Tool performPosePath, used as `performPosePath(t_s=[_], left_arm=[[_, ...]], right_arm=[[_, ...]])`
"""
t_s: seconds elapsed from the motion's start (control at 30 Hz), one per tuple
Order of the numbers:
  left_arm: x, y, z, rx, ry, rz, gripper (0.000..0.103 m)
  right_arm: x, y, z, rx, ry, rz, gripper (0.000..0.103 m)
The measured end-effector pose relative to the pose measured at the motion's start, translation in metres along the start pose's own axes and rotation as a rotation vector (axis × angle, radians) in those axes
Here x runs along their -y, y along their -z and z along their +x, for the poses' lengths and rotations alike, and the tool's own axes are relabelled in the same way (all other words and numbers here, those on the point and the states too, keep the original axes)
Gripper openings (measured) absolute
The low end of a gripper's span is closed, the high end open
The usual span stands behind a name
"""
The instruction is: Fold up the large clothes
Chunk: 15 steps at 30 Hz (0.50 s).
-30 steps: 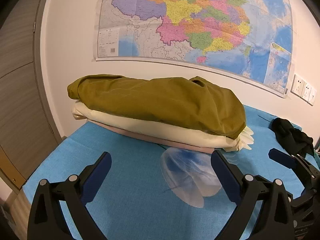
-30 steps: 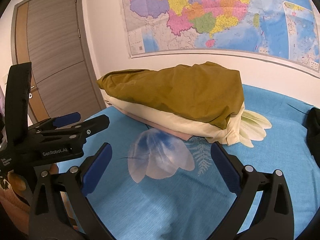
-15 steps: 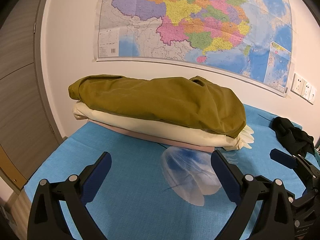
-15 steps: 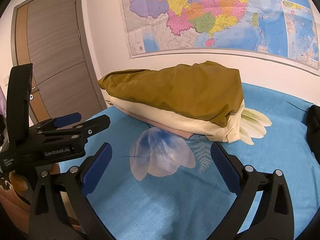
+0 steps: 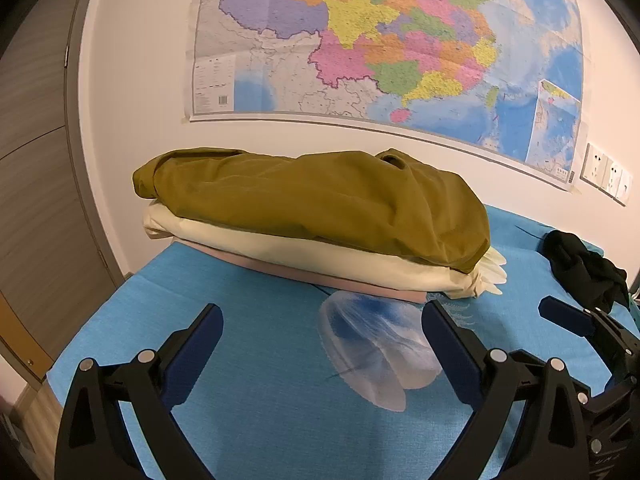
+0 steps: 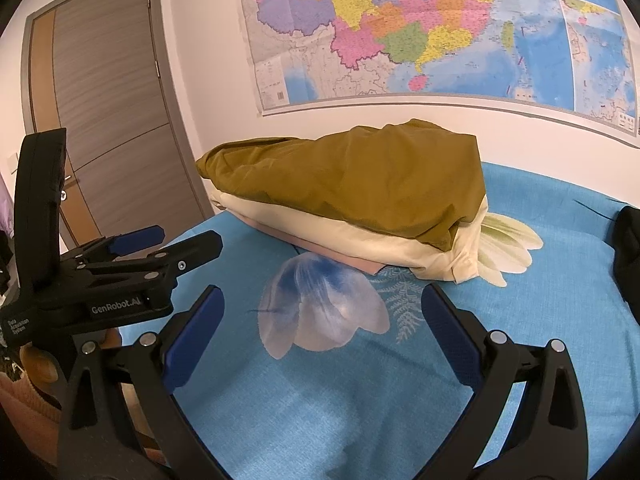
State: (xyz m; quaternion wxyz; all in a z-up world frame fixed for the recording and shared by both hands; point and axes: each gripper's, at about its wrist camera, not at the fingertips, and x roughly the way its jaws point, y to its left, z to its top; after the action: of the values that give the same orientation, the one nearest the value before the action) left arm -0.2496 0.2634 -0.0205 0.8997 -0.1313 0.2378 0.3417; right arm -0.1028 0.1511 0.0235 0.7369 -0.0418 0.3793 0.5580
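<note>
A stack of folded clothes lies at the back of the blue bed: an olive garment [image 5: 312, 204] [image 6: 360, 176] on top, a cream one [image 5: 320, 256] [image 6: 360, 244] under it, a pink one [image 5: 332, 280] [image 6: 340, 256] at the bottom. A crumpled black garment [image 5: 580, 268] [image 6: 628, 256] lies at the right. My left gripper [image 5: 320, 352] is open above the sheet, short of the stack, holding nothing. My right gripper [image 6: 320, 332] is open too, also empty. In the right wrist view the left gripper [image 6: 156, 240] appears at the left.
The blue bedsheet [image 5: 248, 360] [image 6: 400, 400] has printed flowers. A large map [image 5: 380, 40] hangs on the white wall behind the stack. A wooden door [image 6: 108, 120] stands at the left. Wall sockets [image 5: 606, 178] sit at the right. A hand [image 6: 36, 364] holds the left tool.
Both views have shifted only slightly; the right camera has eased a little closer to the stack. Both grippers stay open and empty.
</note>
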Motion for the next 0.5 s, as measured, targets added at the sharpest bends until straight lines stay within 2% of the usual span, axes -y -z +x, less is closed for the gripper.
performPosePath(t_s=[0.5], left_arm=[[0.0023, 0.0018, 0.0043, -0.007, 0.000, 0.008, 0.096]], right_arm=[[0.0031, 0.0018, 0.0003, -0.005, -0.003, 0.010, 0.097]])
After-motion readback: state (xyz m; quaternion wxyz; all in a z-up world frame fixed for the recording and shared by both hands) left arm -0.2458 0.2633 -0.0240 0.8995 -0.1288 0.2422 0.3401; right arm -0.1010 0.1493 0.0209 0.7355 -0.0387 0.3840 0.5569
